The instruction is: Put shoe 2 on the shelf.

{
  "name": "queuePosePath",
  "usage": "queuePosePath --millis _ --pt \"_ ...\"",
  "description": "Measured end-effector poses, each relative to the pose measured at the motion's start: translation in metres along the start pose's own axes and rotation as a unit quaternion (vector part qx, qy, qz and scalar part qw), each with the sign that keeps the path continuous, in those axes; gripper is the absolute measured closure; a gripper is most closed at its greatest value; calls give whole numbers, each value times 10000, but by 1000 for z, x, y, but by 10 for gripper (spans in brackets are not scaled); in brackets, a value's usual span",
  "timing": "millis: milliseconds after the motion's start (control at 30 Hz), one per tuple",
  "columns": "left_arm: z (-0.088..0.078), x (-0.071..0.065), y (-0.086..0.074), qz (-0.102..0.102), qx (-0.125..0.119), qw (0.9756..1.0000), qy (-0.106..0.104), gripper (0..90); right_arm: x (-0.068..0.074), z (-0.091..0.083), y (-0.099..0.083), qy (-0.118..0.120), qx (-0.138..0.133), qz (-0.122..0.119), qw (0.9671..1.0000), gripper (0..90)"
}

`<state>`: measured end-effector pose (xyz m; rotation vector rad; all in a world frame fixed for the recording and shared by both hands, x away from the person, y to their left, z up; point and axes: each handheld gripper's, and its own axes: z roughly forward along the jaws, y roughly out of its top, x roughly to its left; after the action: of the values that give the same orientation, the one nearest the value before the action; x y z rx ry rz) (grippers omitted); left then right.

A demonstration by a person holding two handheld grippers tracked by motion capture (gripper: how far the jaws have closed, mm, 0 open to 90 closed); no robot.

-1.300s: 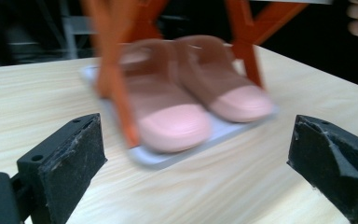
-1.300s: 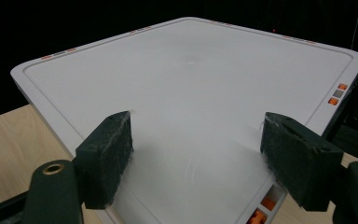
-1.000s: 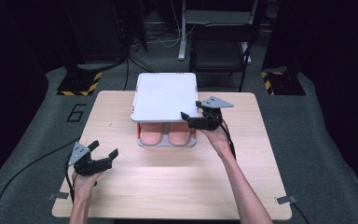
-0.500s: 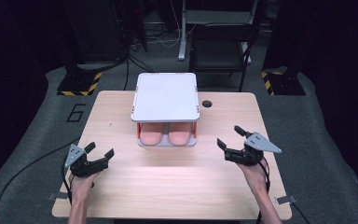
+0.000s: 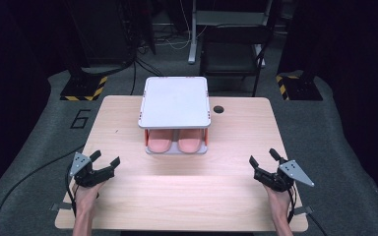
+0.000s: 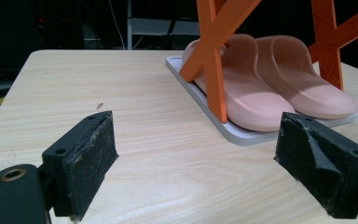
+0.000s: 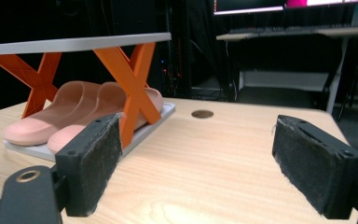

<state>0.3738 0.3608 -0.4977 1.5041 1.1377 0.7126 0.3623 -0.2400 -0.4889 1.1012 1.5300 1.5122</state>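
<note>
Pair of pink rubber slippers (image 5: 177, 143) on the low shelf of a small rack — both grippers released.
Slippers lie side by side on the grey bottom tray (image 6: 242, 135) of the white-topped rack w/ orange X-shaped legs (image 5: 175, 102), mid wooden worktop (image 5: 187, 191). Left gripper (image 5: 107, 161) near front-left edge, jaws apart w/ nothing between, just been closing slightly. Right gripper (image 5: 263, 160) front-right, jaws wide, empty — both well apart from rack.

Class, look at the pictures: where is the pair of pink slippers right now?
In the high view, the pink slippers sit side by side on the bottom tray of the small rack, under its white top, at the table's middle.
</note>
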Motion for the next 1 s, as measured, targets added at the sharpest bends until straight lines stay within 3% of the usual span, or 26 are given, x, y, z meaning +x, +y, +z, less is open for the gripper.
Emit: queuePosePath --millis 233,400,1000 --pt "-1 4 2 -85 -140 9998 82 135 0 0 -5 -134 123 -118 9998 154" --pt "0 2 3 -75 -96 9999 64 139 2 2 -8 -78 237 -139 9996 154" --pt "1 -1 4 -41 -25 10000 48 145 1 3 -9 -121 263 -193 9994 156"
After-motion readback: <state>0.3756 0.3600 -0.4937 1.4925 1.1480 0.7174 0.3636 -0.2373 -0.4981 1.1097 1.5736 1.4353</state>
